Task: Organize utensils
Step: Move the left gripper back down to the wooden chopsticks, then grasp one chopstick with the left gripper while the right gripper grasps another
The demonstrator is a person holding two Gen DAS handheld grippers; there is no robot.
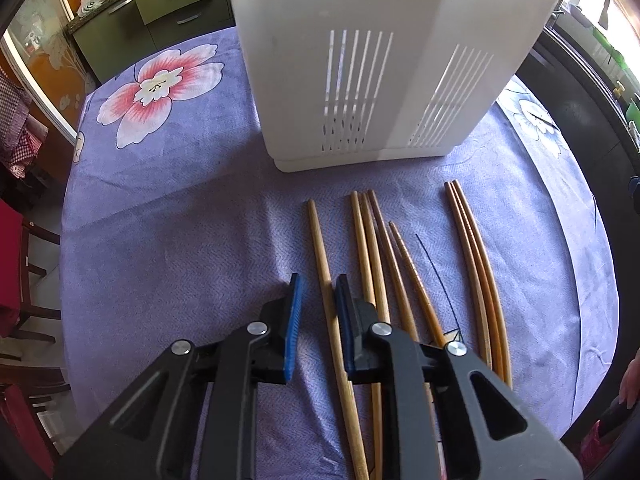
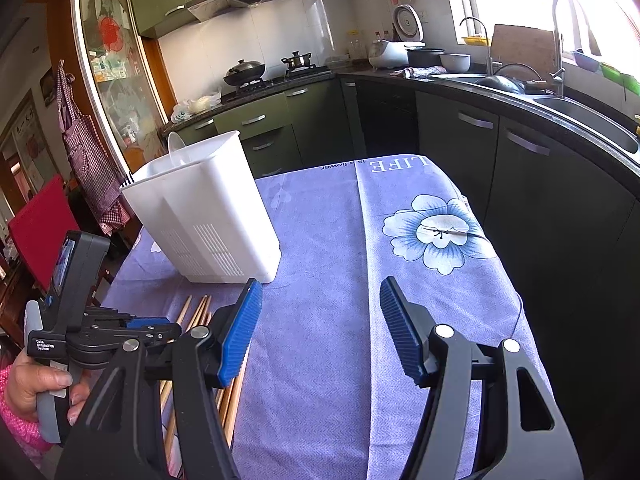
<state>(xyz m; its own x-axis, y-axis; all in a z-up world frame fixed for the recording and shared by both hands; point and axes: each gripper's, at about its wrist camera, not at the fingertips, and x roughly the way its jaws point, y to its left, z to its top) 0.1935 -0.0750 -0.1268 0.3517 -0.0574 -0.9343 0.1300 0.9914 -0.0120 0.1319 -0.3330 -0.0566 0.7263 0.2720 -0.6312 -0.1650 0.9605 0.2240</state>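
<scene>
Several wooden chopsticks (image 1: 376, 264) lie side by side on the purple flowered tablecloth (image 1: 168, 216), in front of a white slotted utensil holder (image 1: 368, 64). My left gripper (image 1: 318, 292) is low over the cloth, its blue pads partly open on either side of the leftmost chopstick (image 1: 322, 264), with small gaps. My right gripper (image 2: 320, 300) is wide open and empty above bare cloth, right of the holder (image 2: 208, 216). The left gripper (image 2: 132, 330) and some chopsticks (image 2: 196, 312) show at the left of the right wrist view. A white spoon (image 2: 176, 148) and dark fork tines stand in the holder.
The table's right edge (image 2: 516, 280) borders dark kitchen cabinets (image 2: 540, 184) and a sink counter. A red chair (image 2: 40, 224) stands at the left. A stove with pots (image 2: 244, 70) is at the back.
</scene>
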